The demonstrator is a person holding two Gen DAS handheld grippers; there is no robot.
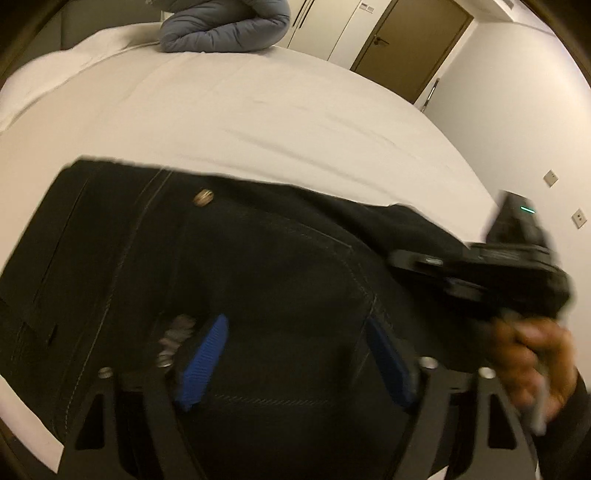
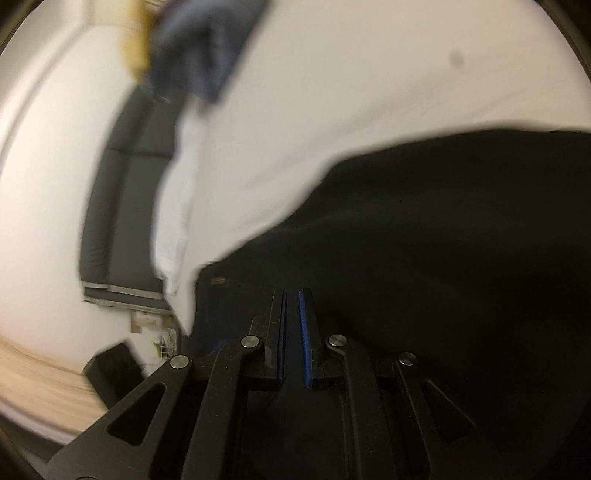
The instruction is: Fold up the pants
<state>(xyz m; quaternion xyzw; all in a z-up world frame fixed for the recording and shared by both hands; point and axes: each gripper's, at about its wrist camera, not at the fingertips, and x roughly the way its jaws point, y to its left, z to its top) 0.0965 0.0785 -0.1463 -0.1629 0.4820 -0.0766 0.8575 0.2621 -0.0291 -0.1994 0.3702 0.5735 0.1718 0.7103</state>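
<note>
Black pants [image 1: 258,266] lie on the white bed [image 1: 221,110], waistband to the left with a brass button [image 1: 203,196] showing. My left gripper [image 1: 295,354] is open just above the pants' seat area, blue pads [image 1: 201,365] spread wide, nothing between them. My right gripper shows in the left wrist view [image 1: 480,273] at the pants' right side, held by a hand. In the right wrist view the right gripper [image 2: 291,332] has its pads nearly together over the black pants [image 2: 424,240]; I cannot tell whether cloth is pinched.
A grey-blue quilted jacket [image 1: 225,26] lies at the bed's far end. A brown door [image 1: 410,44] and white wall stand at the right. A dark upholstered bed side [image 2: 122,206] and wooden floor [image 2: 37,380] show in the blurred right wrist view.
</note>
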